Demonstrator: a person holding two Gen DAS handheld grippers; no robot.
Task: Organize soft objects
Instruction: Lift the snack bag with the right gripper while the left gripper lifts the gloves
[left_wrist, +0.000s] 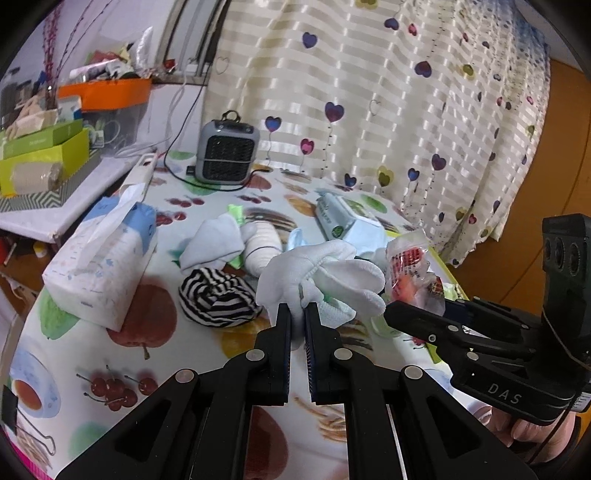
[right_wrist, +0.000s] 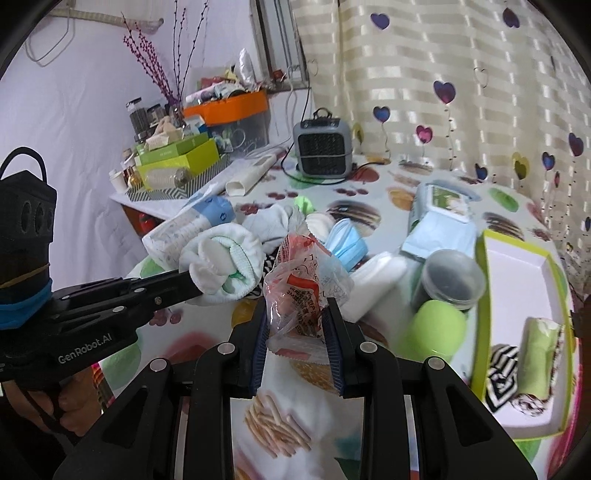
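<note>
White cotton socks (left_wrist: 325, 275), rolled in a bundle, are clamped in the left gripper (left_wrist: 297, 314) above the table, while the right gripper (right_wrist: 297, 314) is closed on a crinkled plastic packet (right_wrist: 306, 288), probably both lifted to go toward the green box (right_wrist: 517, 251).

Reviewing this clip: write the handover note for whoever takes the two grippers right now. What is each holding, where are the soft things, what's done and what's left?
Left gripper: shut on the rolled white sock bundle, lifted off the table.
Right gripper: shut on the crinkled clear plastic bag with red print.
Done: a black-and-white striped roll and a light green roll lie in the lime-edged white box.
Left: the striped sock bundle, white socks and blue face mask are on the fruit-print tablecloth.
</note>
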